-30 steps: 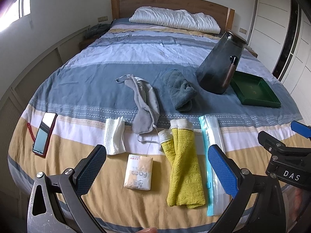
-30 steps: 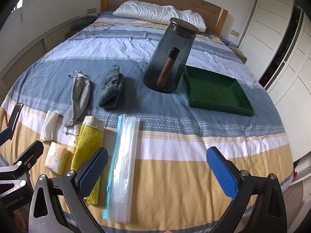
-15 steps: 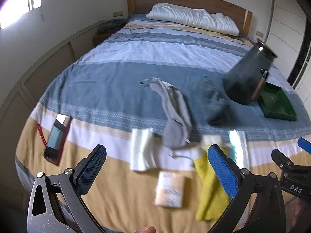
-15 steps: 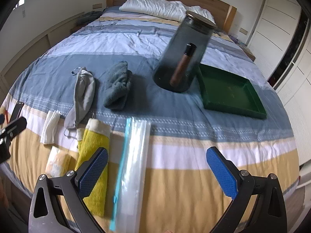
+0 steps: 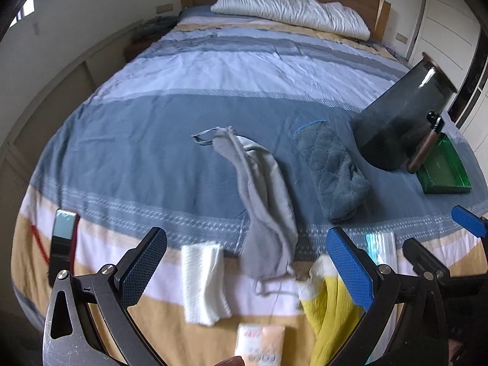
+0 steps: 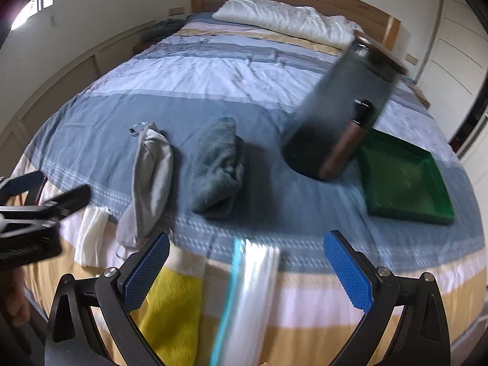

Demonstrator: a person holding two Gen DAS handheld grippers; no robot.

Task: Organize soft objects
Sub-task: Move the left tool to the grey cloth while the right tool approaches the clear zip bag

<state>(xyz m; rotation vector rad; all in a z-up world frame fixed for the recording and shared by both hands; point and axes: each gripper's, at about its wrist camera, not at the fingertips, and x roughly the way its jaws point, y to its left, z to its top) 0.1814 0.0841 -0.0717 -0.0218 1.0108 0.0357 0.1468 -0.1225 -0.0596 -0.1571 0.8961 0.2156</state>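
Note:
Soft things lie in a row on the striped bed. A grey cloth mask lies beside a folded blue-grey towel. Nearer me are a white folded cloth, a yellow towel, a tissue pack and a clear zip bag. My left gripper hovers open above the white cloth and the mask's near end. My right gripper hangs open over the zip bag. Neither holds anything.
A dark glass jar with a brown stick inside stands at the right, next to a green tray. A phone in a red case lies at the left edge. A white pillow rests at the headboard.
Both grippers have moved forward and lower toward the bed, and the left one has swung left. The objects look larger and nearer. Both stayed open and nothing was picked up.

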